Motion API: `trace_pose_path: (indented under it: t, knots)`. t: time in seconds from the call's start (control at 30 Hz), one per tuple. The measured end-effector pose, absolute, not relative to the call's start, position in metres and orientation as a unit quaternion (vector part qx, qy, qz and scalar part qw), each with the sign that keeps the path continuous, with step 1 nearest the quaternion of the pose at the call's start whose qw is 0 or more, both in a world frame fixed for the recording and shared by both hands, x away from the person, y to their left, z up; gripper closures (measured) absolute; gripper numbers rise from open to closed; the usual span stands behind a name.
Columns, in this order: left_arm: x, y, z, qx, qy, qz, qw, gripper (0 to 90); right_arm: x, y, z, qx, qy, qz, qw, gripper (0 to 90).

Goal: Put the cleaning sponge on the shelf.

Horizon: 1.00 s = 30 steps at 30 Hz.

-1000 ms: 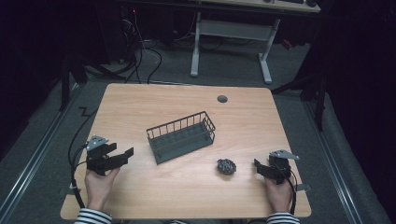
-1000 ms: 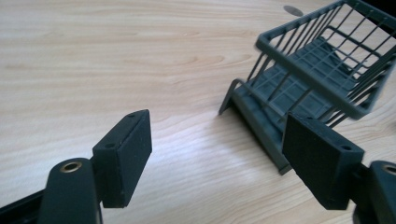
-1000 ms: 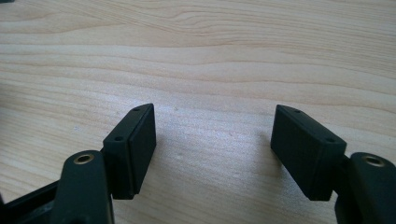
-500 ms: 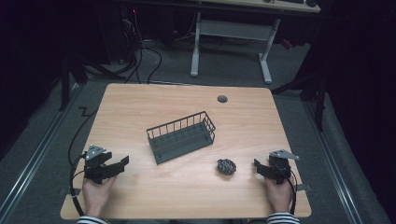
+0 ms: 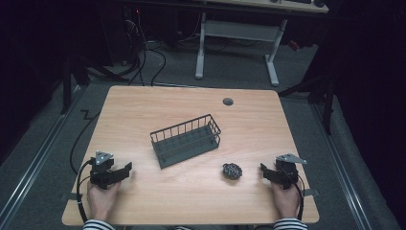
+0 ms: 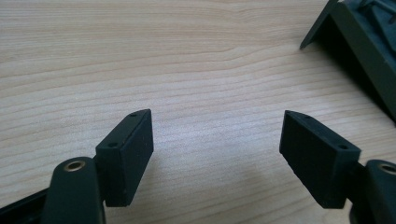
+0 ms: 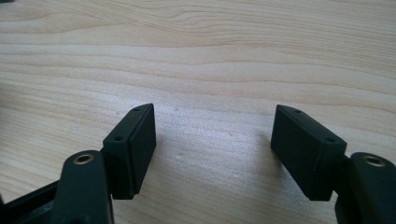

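The wire basket (image 5: pixel 186 140) sits near the middle of the wooden desk (image 5: pixel 143 110), and its long axis runs on a slant: the left end lies nearer the person, the right end points away toward the far right corner, the open top facing up. A small dark crumpled lump (image 5: pixel 231 170) lies on the desk just off the basket's near right corner, apart from it. The left tool (image 5: pixel 125 168) rests low at the near left edge in the person's left hand (image 5: pixel 101 199), its tips aimed to the right toward the basket's left end but well short of it; its jaws have just been closing a little, yet they stand wide with nothing between them, bare wood showing in the gap in the left gripper view, where a corner of the basket (image 6: pixel 359 42) shows at the upper right. The right tool (image 5: pixel 264 170) sits at the near right edge in the right hand (image 5: pixel 286 199), tips pointing left toward the lump, near it but not touching; its jaws also stand wide apart and hold nothing.
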<state>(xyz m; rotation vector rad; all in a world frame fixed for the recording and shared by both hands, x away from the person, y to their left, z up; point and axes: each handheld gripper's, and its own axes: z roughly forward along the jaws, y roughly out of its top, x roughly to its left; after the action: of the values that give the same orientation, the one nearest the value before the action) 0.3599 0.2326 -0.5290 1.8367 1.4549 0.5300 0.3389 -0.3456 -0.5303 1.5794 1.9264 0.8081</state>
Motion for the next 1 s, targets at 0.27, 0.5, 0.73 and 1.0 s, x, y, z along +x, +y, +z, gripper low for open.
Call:
trace_pose_path:
  t: [0.27, 0.5, 0.73, 1.0]
  knots:
    - [0.367, 0.222, -0.537, 0.729, 0.552, 0.236, 0.329, 26.3, 0.339, -0.346, -0.530, 0.584, 0.710, 0.297, 0.257, 31.0]
    - [0.368, 0.220, -0.537, 0.731, 0.550, 0.237, 0.327, 25.9, 0.339, -0.346, -0.530, 0.583, 0.711, 0.299, 0.256, 29.8]
    - [0.368, 0.220, -0.537, 0.730, 0.552, 0.236, 0.328, 25.7, 0.339, -0.345, -0.530, 0.574, 0.719, 0.299, 0.253, 28.0]
    - [0.368, 0.219, -0.537, 0.731, 0.550, 0.238, 0.326, 24.9, 0.336, -0.344, -0.525, 0.575, 0.727, 0.294, 0.235, 28.1]
